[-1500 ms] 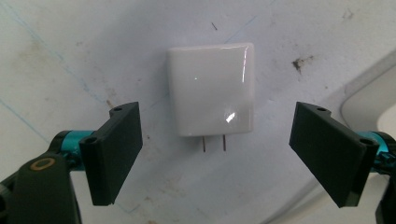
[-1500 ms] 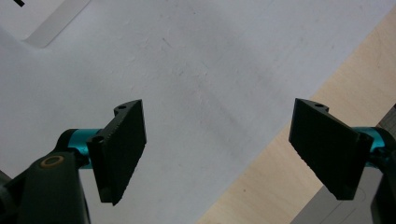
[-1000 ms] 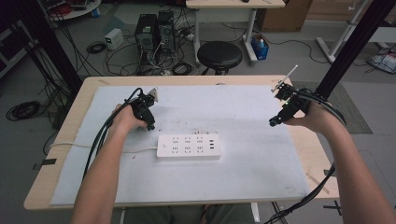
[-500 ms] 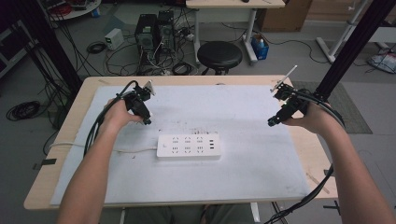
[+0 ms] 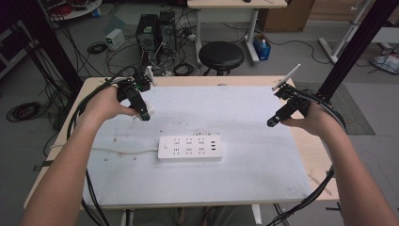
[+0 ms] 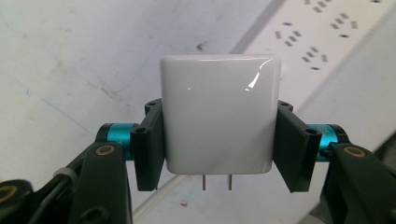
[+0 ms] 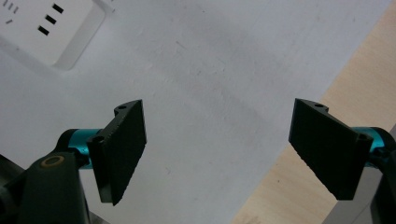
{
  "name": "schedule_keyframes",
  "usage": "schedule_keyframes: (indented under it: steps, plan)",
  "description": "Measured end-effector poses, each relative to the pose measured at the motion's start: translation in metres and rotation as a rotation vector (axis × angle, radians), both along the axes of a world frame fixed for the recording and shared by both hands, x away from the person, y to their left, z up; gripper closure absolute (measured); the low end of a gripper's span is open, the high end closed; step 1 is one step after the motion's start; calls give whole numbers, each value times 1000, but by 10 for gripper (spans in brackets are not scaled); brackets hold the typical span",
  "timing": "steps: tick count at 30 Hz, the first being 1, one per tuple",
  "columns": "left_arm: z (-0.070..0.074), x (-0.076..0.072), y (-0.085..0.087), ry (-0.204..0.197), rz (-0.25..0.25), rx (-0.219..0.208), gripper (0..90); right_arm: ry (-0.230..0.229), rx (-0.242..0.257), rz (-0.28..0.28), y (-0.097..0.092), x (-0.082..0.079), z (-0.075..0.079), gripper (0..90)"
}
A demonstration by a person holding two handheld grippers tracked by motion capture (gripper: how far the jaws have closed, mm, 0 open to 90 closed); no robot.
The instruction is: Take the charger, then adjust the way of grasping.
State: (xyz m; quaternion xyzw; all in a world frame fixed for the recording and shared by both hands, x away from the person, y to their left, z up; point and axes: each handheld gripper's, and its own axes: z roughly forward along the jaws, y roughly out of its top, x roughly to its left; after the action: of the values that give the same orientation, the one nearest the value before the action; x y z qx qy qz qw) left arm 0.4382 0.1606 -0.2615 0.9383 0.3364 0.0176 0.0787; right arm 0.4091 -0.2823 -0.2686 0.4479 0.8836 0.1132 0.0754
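My left gripper [image 6: 219,144] has its jaws closed on a glossy white, square charger [image 6: 219,114] with rounded corners; two metal prongs [image 6: 217,182] stick out of its lower face. I hold it above the white mat [image 5: 235,106], up and to the left of the white power strip [image 5: 190,147], apart from it. My right gripper [image 7: 219,144] hangs with jaws wide apart and nothing between them, well to the right of the strip, near the mat's edge.
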Motion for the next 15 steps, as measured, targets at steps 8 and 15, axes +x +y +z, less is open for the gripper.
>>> schedule_keyframes:
  steps: [8, 15]
  plan:
    - [6, -4, -9, 5, -46, 2, 425, 20, 44, -73, -5, -4, 6, 186]
    - [9, -12, -17, -68, -139, -69, 424, 41, 113, -120, -8, -9, 8, 186]
